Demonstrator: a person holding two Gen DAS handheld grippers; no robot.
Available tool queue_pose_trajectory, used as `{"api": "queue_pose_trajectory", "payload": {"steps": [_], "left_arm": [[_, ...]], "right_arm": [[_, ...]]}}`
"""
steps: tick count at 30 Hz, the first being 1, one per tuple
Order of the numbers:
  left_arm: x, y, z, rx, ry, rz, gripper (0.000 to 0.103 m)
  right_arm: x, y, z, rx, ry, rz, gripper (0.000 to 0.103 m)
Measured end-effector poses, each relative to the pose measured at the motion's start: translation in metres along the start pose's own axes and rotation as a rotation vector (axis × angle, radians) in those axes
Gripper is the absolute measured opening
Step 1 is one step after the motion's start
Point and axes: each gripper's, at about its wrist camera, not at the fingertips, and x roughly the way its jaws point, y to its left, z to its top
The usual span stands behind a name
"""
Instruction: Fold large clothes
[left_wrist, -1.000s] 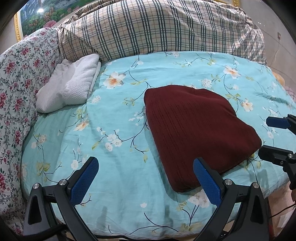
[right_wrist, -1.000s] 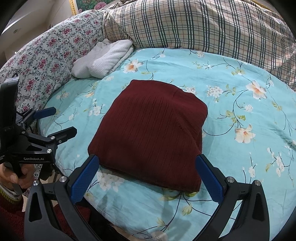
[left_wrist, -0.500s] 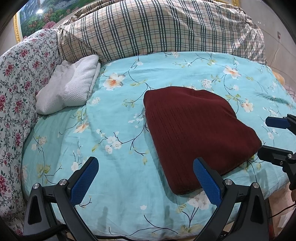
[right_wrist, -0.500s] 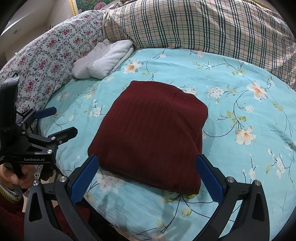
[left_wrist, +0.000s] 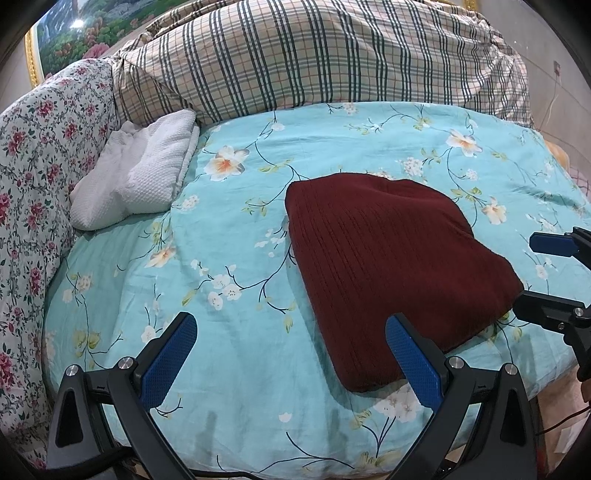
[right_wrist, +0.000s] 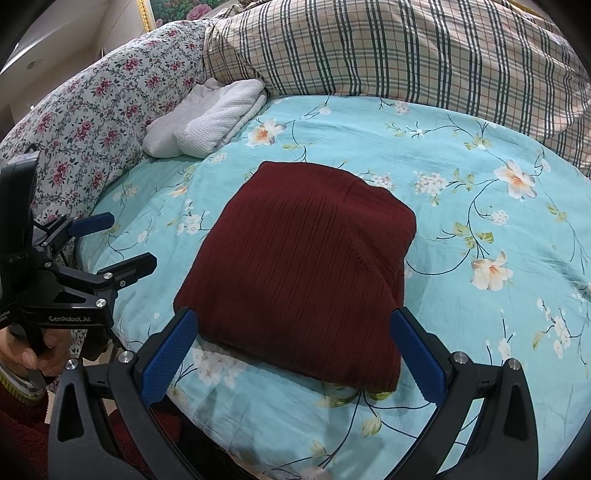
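Observation:
A dark red ribbed knit garment (left_wrist: 391, 266) lies folded into a compact block on the turquoise floral bed sheet (left_wrist: 236, 236). It also shows in the right wrist view (right_wrist: 306, 266). My left gripper (left_wrist: 291, 350) is open and empty, held above the sheet just left of the garment's near corner. My right gripper (right_wrist: 295, 350) is open and empty, its jaws spread at the garment's near edge. The right gripper also shows at the right edge of the left wrist view (left_wrist: 546, 277), and the left gripper shows at the left of the right wrist view (right_wrist: 122, 243).
A folded white textured cloth (left_wrist: 136, 177) lies at the back left of the bed. A large plaid pillow (left_wrist: 314, 55) lines the back and a red-flowered quilt (left_wrist: 33, 166) the left side. The bed's front edge runs just below both grippers.
Both grippers have barely shifted; the view has moved slightly. The garment lies as before and both grippers stay open.

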Motion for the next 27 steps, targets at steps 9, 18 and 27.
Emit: {"api": "queue_pose_trajectory", "payload": {"steps": [9, 18, 27], "left_arm": [[0.0015, -0.0009, 0.0022, 0.004, 0.001, 0.001, 0.102], [0.0021, -0.0015, 0.0032, 0.006, 0.001, 0.002, 0.102], [0.0025, -0.0014, 0.0035, 0.005, 0.001, 0.001, 0.102]], "right_arm": [[0.001, 0.0018, 0.0038, 0.003, 0.001, -0.001, 0.103], [0.0009, 0.0015, 0.0039, 0.003, 0.001, 0.0, 0.103], [0.0014, 0.001, 0.0054, 0.002, 0.0, 0.0, 0.103]]}}
